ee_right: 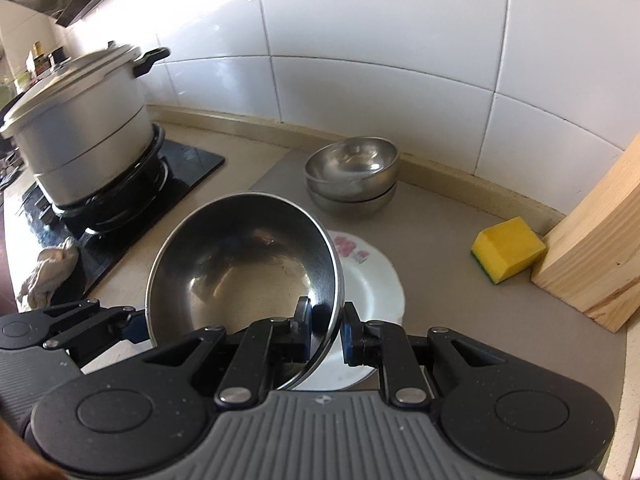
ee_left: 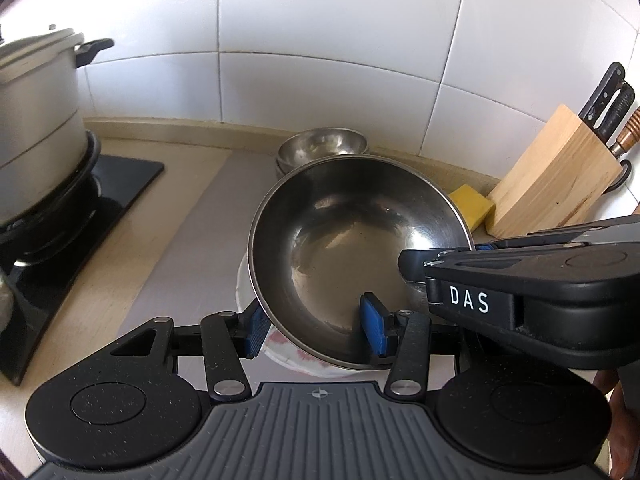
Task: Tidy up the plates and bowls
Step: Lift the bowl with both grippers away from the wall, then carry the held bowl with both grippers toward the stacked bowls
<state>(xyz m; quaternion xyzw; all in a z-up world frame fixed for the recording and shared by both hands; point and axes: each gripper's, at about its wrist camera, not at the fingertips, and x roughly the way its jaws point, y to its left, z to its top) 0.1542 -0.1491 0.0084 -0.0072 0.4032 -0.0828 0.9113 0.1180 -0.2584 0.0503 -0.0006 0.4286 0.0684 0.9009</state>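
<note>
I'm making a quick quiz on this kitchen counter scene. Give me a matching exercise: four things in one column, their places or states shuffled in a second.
Things:
1. large steel bowl
2. floral plate
3. yellow sponge
4. lidded pot

Places or states:
A. on the stove burner
B. beside the wooden knife block
C. held tilted at its rim by both grippers
D. flat on the counter under the bowl

Pairs: 1-C, 2-D, 3-B, 4-A

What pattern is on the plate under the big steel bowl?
White plate with pink flowers near its rim; clearest in the right wrist view.
</note>
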